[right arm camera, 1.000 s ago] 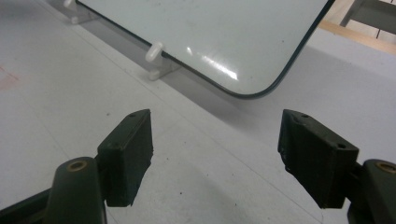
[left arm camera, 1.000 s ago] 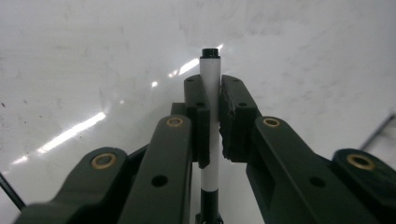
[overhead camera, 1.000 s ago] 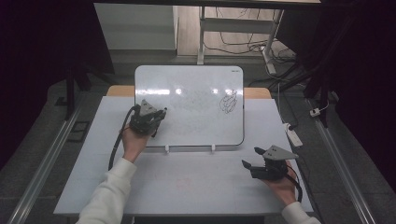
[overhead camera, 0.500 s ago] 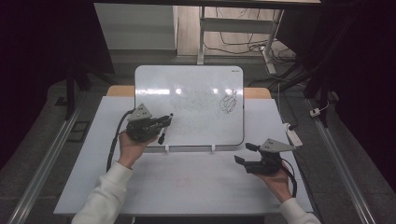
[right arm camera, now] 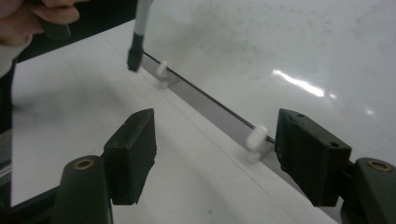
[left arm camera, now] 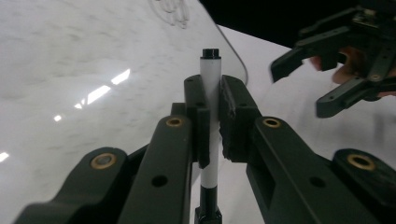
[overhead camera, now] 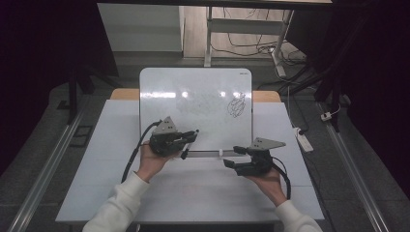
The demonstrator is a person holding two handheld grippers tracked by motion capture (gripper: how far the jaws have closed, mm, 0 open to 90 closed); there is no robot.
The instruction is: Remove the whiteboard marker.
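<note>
White slim plastic marker [left arm camera: 211,88] was clamped mid-barrel in the left gripper [overhead camera: 186,142], near the glossy whiteboard's [overhead camera: 193,96] lower edge. It looked light, stiff, slippery. The empty right gripper [overhead camera: 232,158], jaws wide, had just narrowed slightly.

From where I am standing, nothing readable is showing: the white glossy whiteboard [overhead camera: 195,108] is bearing only a black looping scribble [overhead camera: 236,105] (no letters or numbers in it) near its upper right corner.
</note>
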